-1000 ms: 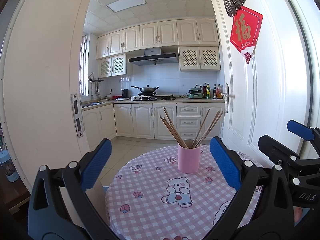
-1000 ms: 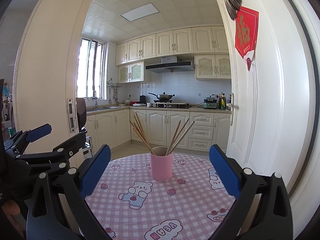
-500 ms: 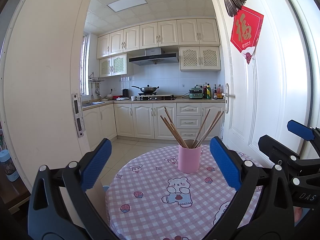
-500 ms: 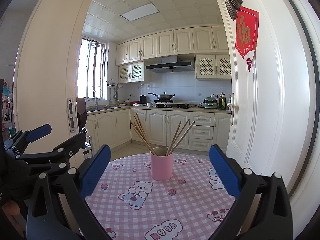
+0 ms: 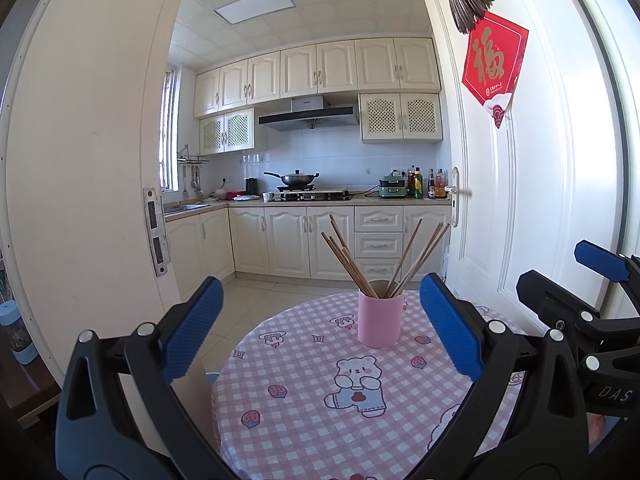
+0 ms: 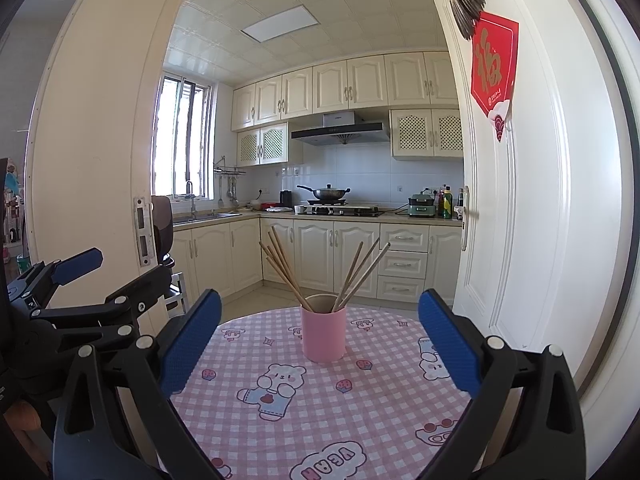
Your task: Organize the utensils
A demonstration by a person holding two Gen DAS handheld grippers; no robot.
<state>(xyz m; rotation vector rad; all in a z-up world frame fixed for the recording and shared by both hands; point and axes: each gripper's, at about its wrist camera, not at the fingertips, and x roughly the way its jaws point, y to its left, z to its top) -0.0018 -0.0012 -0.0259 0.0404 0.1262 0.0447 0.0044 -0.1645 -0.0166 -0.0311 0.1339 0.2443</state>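
A pink cup (image 5: pixel 379 319) stands upright on the round table's pink checked cloth (image 5: pixel 304 408), holding several wooden chopsticks (image 5: pixel 347 257) that fan out left and right. It also shows in the right wrist view (image 6: pixel 323 333) with the chopsticks (image 6: pixel 286 271). My left gripper (image 5: pixel 320 332) is open and empty, held above the near side of the table, short of the cup. My right gripper (image 6: pixel 318 340) is open and empty too, level with the left one. Each gripper shows at the edge of the other's view: the right (image 5: pixel 576 304) and the left (image 6: pixel 92 284).
A white open door (image 5: pixel 520 200) stands close to the table's right side. A cream door frame (image 5: pixel 80 200) is at the left. Beyond the table is tiled floor and a kitchen with cabinets, a wok on the stove (image 5: pixel 298 179) and bottles on the counter.
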